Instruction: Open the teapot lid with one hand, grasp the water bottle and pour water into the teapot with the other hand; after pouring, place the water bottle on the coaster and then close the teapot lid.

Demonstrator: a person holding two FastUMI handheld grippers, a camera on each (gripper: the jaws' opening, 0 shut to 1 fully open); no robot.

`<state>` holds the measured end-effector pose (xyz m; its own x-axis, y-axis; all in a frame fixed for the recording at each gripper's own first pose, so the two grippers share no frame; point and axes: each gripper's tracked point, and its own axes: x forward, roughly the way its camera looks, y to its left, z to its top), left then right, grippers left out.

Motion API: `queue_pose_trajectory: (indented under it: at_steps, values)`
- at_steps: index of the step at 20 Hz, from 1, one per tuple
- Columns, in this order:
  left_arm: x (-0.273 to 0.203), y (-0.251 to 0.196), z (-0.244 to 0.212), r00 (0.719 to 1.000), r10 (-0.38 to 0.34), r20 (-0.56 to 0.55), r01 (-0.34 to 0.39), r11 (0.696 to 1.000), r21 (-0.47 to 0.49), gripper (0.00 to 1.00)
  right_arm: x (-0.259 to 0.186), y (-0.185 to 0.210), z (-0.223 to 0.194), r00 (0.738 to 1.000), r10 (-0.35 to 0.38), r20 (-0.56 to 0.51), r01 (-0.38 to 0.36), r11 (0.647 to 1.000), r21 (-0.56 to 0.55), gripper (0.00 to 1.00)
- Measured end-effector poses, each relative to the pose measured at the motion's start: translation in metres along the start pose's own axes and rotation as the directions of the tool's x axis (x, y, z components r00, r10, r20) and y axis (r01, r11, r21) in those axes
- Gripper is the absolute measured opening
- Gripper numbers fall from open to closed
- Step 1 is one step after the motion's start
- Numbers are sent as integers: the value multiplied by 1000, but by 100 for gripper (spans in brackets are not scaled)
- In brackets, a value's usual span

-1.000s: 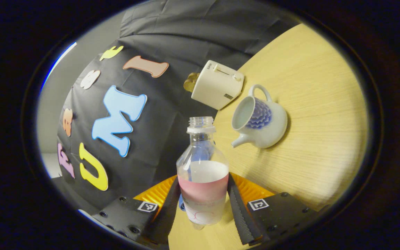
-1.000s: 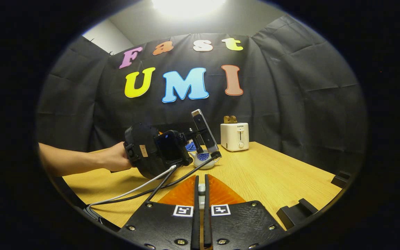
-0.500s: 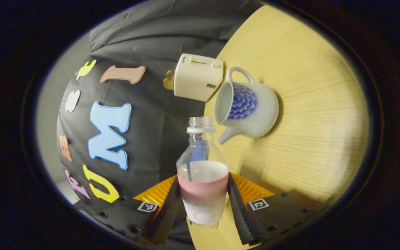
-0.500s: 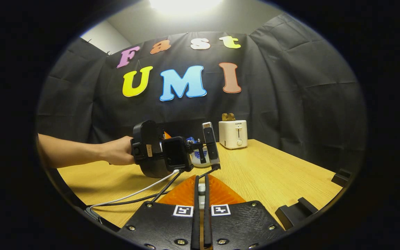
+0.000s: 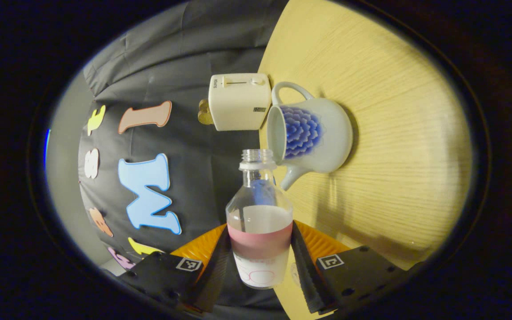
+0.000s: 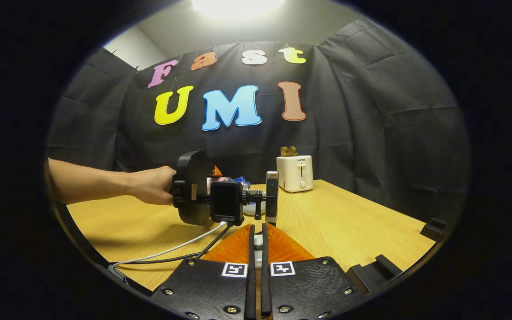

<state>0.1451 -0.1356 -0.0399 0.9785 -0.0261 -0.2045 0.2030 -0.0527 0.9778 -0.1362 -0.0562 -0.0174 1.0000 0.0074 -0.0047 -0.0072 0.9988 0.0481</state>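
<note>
Left tongs [image 5: 259, 266] clamp the water bottle [image 5: 259, 222], now rolled further, mouth just beside the open teapot [image 5: 311, 133] on the table [image 5: 394, 133]; pouring imminent. Right tongs [image 6: 258, 266] closed on something small, presumably the lid

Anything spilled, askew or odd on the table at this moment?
Nothing stands out. The water bottle, uncapped, is held in the left tongs near the lidless teapot, which sits on the table beside the toaster. No water is visible on the wood.

teapot [image 6: 250, 208] — mostly behind left tongs [image 6: 202, 200]
</note>
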Motion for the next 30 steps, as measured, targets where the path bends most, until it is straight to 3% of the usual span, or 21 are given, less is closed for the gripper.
queue_pose_trajectory:
  at_steps: [12,30]
  values:
    - [-1,11,0,999,12,-34,-5,984,177,86,0,-4,-3,1000,-9,-5,9,1000,1,5]
    - [-8,19,3,999,-21,-33,30,951,306,86,0,-7,-2,1000,-10,-3,10,1000,11,5]
